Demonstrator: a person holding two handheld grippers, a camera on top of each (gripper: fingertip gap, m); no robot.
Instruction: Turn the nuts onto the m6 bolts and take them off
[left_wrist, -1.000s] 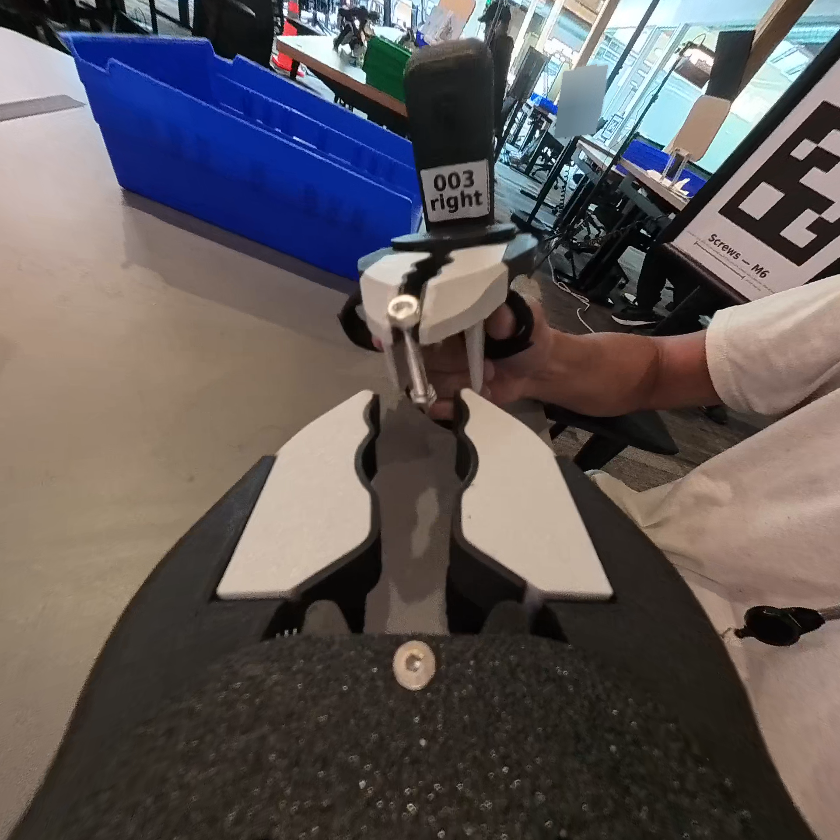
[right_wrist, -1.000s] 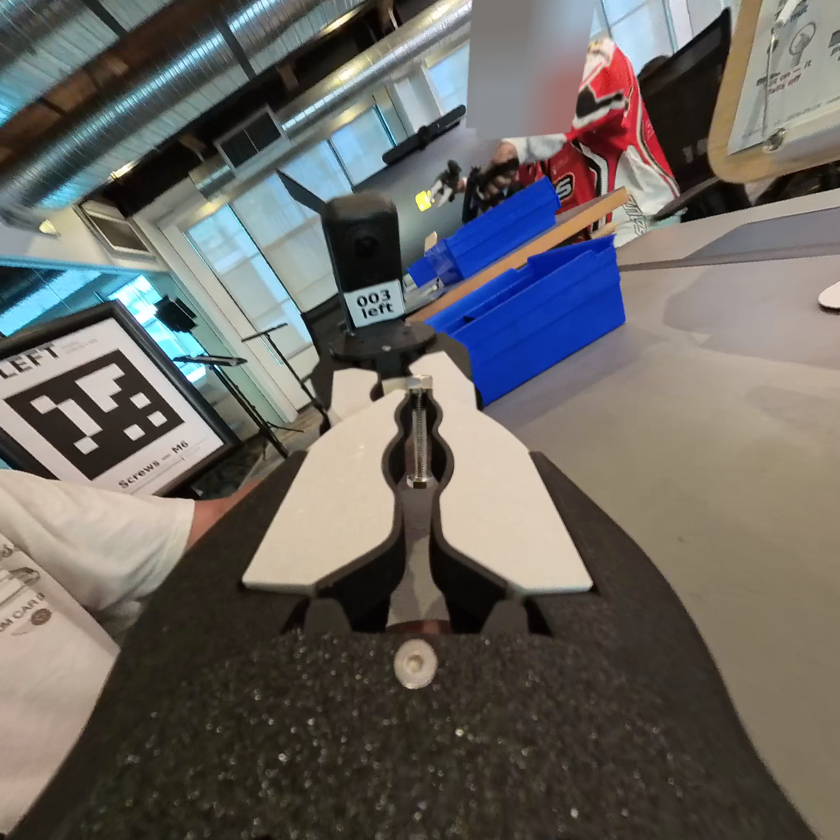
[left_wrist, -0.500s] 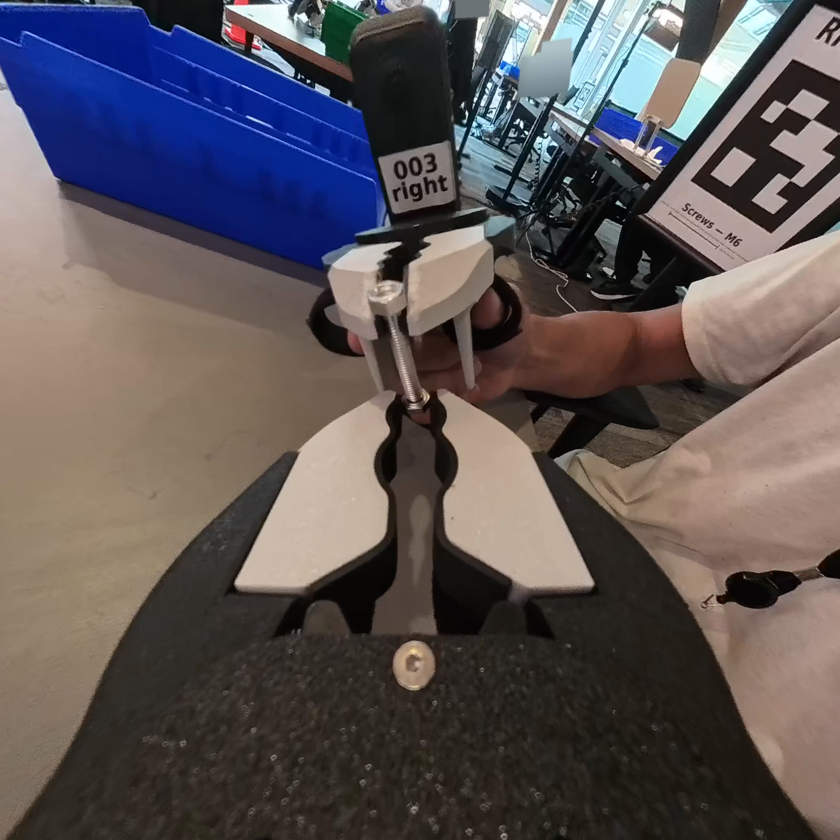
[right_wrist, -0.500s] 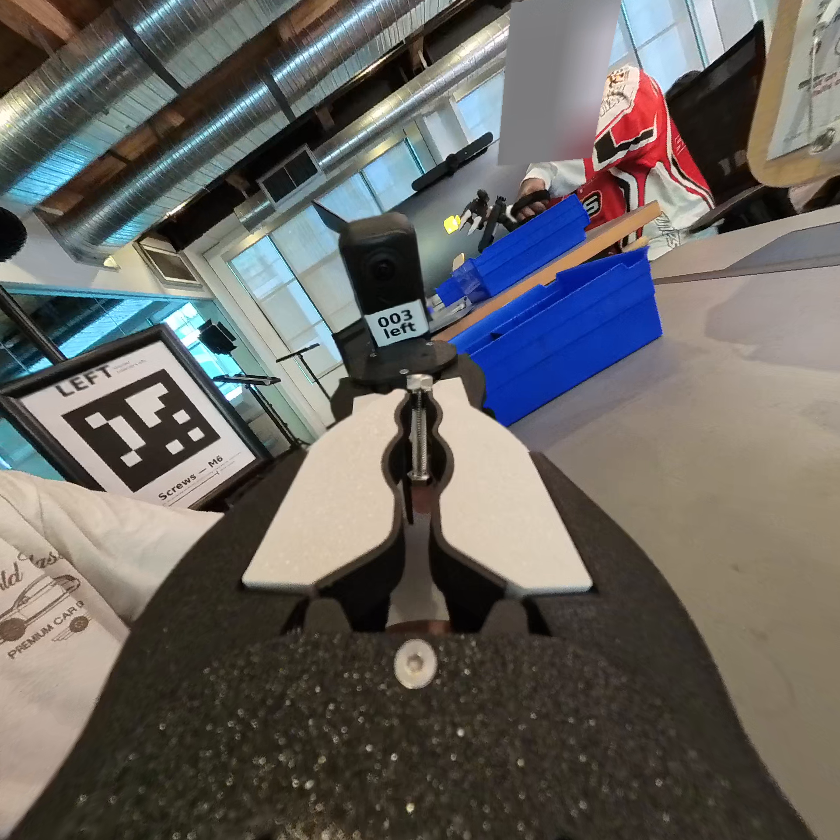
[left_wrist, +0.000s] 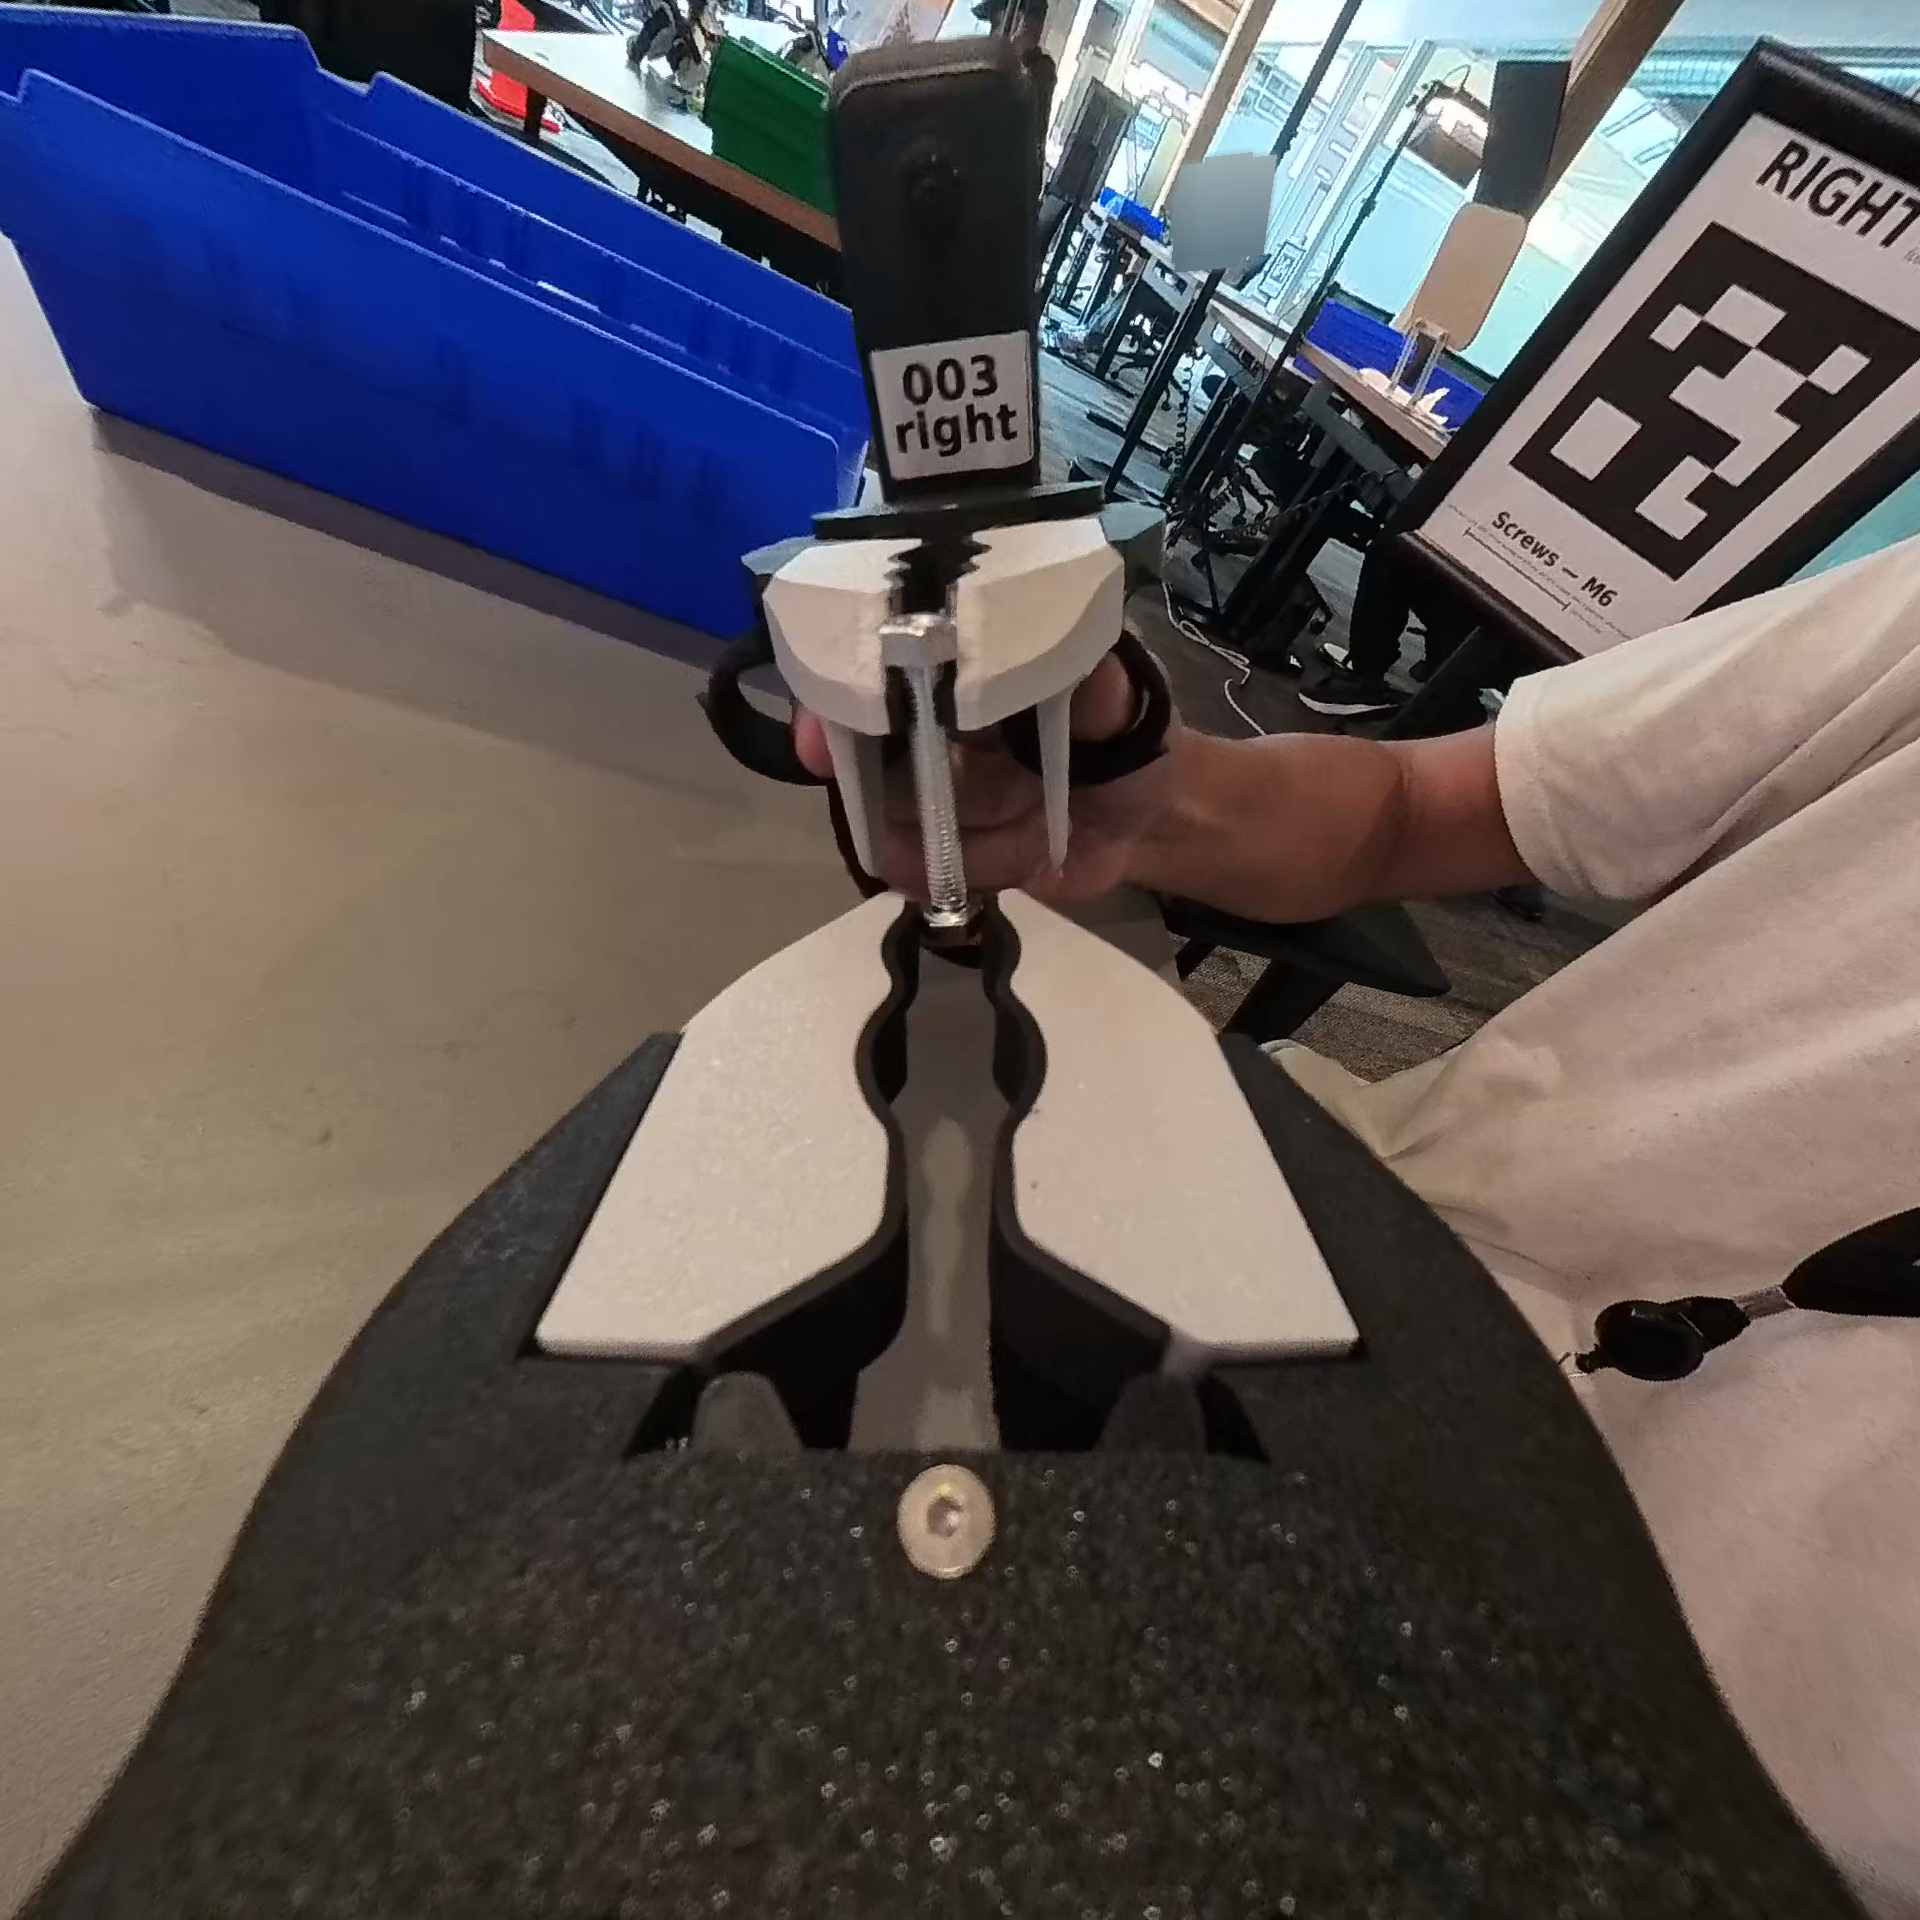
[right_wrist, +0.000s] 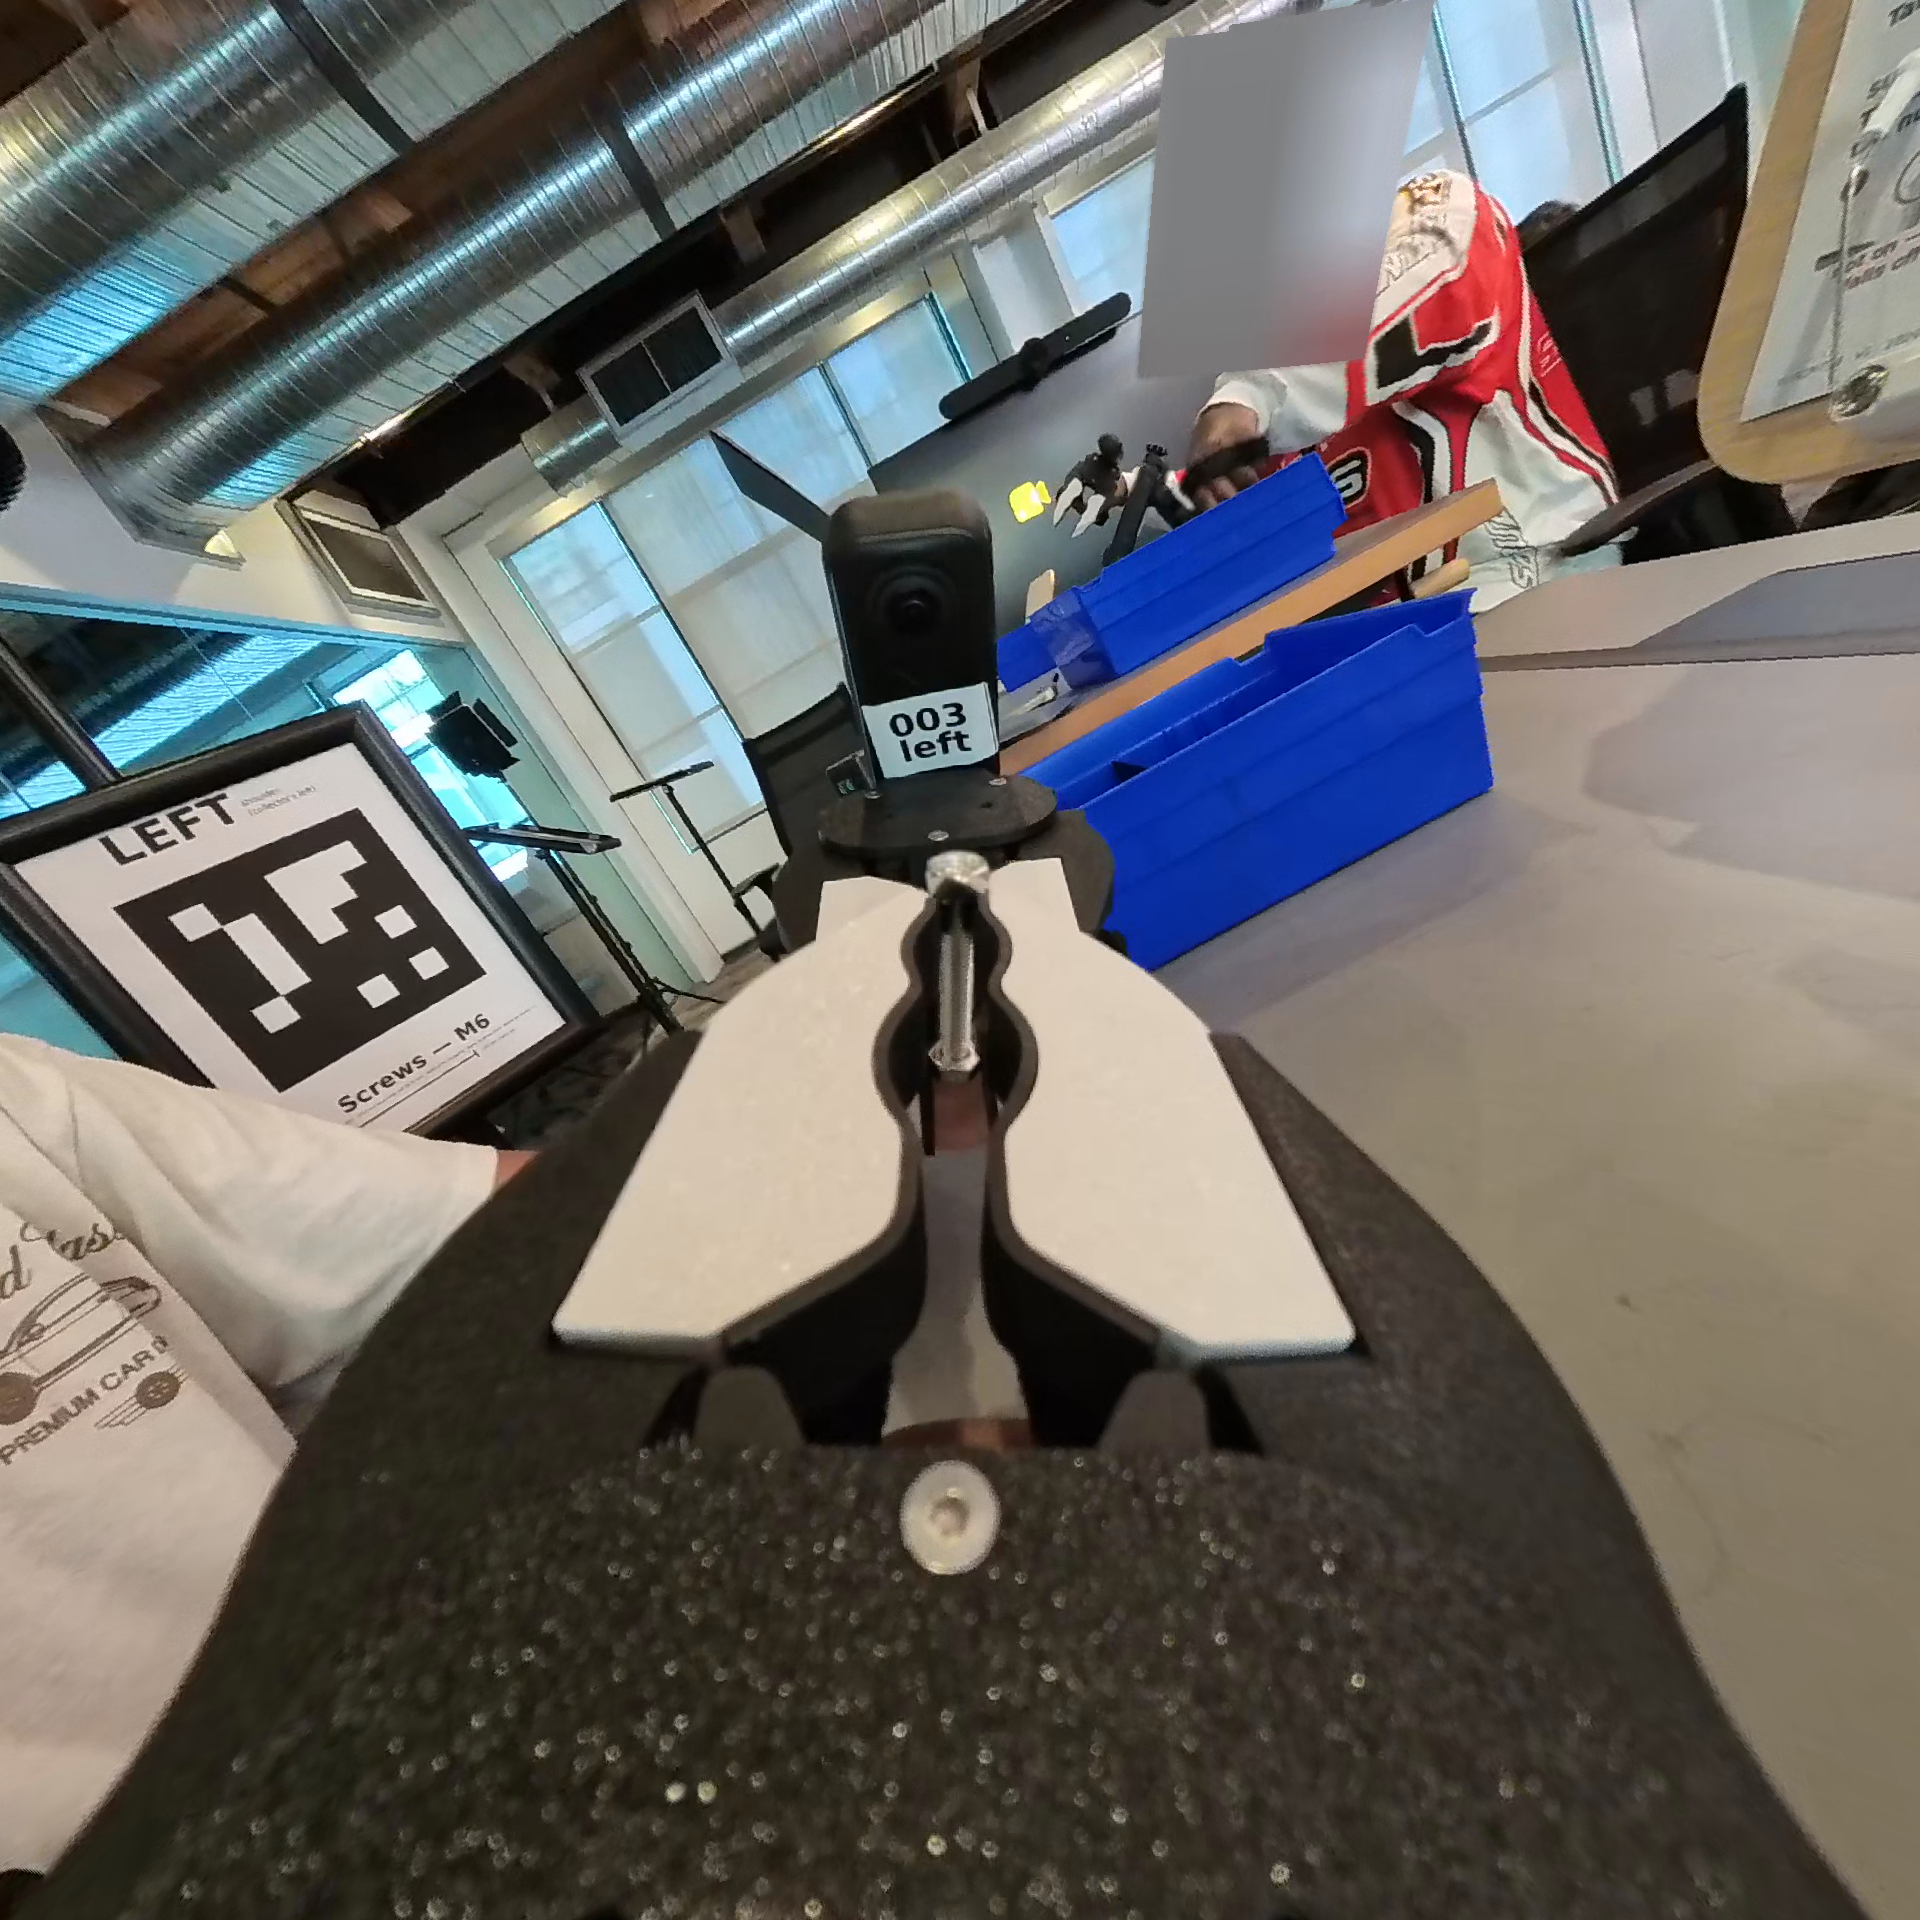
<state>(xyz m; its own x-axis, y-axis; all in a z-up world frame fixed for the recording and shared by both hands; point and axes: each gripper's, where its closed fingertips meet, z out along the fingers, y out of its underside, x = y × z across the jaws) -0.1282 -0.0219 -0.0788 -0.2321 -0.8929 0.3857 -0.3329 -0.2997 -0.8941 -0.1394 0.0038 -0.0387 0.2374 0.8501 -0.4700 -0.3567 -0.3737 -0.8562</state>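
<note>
In the left wrist view my left gripper (left_wrist: 948, 927) is shut on a small silver nut (left_wrist: 948, 918) at its fingertips. The nut sits on the threaded end of a silver M6 bolt (left_wrist: 928, 774). My right gripper (left_wrist: 923, 623) faces me and is shut on that bolt just under its head. In the right wrist view the right gripper (right_wrist: 958, 906) grips the bolt (right_wrist: 954, 977) at its tips, with the head on top. The nut (right_wrist: 954, 1058) shows lower on the shaft. The left gripper's white fingers (right_wrist: 1044, 896) show behind.
Blue bins (left_wrist: 416, 343) stand on the grey table (left_wrist: 260, 935) and show in the right wrist view (right_wrist: 1299, 769). Framed marker signs (left_wrist: 1714, 364) (right_wrist: 281, 935) stand beside it. A person's hand (left_wrist: 1195, 821) holds the right gripper. Another person (right_wrist: 1455, 343) works at a far table. One gripper's finger ends stand about 4 cm off the other's.
My left gripper stood open around the bolt's end a second ago and has closed on the nut. The right gripper kept its hold on the bolt, which now stands more upright.
</note>
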